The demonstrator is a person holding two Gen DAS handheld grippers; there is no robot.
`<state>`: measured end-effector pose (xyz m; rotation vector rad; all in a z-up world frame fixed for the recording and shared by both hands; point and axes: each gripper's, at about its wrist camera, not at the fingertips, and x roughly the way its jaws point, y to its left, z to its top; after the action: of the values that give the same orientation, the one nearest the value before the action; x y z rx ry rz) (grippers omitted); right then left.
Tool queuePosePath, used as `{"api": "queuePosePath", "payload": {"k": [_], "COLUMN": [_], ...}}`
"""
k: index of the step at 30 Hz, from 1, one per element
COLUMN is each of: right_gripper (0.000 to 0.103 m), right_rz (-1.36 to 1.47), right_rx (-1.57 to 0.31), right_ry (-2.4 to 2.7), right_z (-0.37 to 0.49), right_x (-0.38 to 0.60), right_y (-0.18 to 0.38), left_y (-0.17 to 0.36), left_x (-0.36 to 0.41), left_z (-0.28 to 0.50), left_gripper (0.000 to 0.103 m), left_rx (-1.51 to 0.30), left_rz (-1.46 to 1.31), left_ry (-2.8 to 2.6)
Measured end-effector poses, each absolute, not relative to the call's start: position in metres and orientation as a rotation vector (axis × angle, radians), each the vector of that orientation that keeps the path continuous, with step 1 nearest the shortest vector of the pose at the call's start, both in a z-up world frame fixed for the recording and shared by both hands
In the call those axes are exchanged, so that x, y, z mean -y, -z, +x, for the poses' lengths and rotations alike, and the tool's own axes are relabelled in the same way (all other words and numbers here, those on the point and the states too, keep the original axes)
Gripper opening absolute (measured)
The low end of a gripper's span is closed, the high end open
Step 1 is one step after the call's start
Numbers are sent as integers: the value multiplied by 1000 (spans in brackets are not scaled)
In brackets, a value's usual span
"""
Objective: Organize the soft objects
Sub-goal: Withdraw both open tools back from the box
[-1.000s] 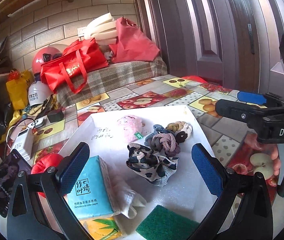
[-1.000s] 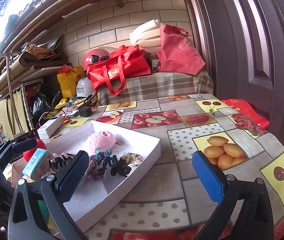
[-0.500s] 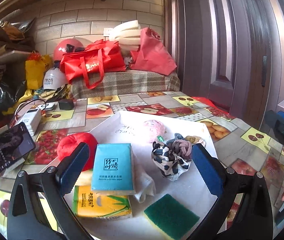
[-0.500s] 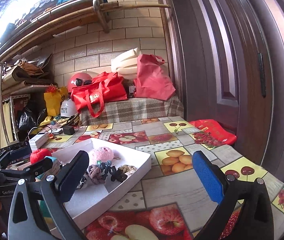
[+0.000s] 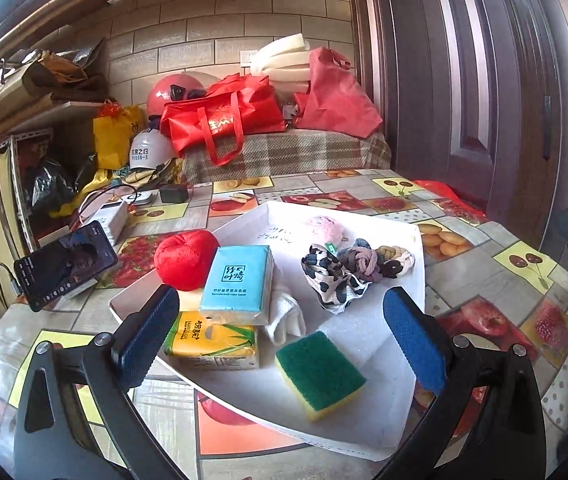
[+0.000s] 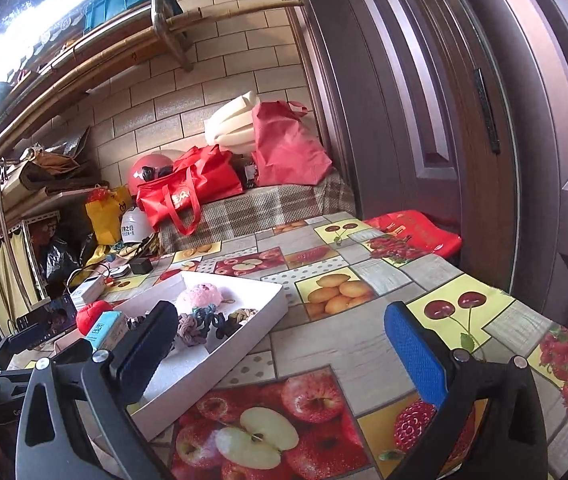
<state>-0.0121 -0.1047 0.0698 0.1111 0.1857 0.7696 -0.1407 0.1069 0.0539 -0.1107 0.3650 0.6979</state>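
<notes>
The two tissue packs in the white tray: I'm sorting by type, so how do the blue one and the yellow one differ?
The blue paper tissue pack lies on top, tilted, its face fully visible; the yellow tissue pack with green bamboo print lies flat underneath, partly covered. The blue pack leans against the red plush apple; the yellow pack sits nearest the left gripper. Both are soft rectangular wrapped packs inside the white tray.

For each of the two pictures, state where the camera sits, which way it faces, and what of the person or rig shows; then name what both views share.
Left wrist: sits on the left gripper, open, looking down into the white tray; fingertips show at the right edge.
Right wrist: sits on the right gripper, open, facing across the fruit-print tablecloth toward the door.
Shared: tray, red plush apple, blue tissue pack.
</notes>
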Motion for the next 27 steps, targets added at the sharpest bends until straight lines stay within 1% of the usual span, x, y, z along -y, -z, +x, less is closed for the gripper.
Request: {"api": "queuePosePath", "payload": {"k": [2,4,7,10,15,27], "right_gripper": [103,103,103,103,103,103], "right_rz": [126,132,110,80,72,84], "right_rx": [-96,-53,-104,-170,-159,-156], "right_ry": [-739,-736,-730,-715,-740,-738], "right_z": [-22,-26,-16,-8,-12,-14], "right_x": [116,120,113,106,107,108], "right_y": [-74,-75,-74,-72,-70,-72], "left_y": [-55,-57,-61,-60,-53,-51], "left_x": [-106,-102,-96,-95,-94,-94], "left_z": [-143,-147,-154,-154,-135,-130], "left_gripper": [103,103,103,103,103,103], "left_rx": [-354,-331,-298,-313,-422,-435], "left_rz": [-102,-88,-69,-78,-35,-59], "left_ry": [-726,-748,-766,-735,-767,-704]}}
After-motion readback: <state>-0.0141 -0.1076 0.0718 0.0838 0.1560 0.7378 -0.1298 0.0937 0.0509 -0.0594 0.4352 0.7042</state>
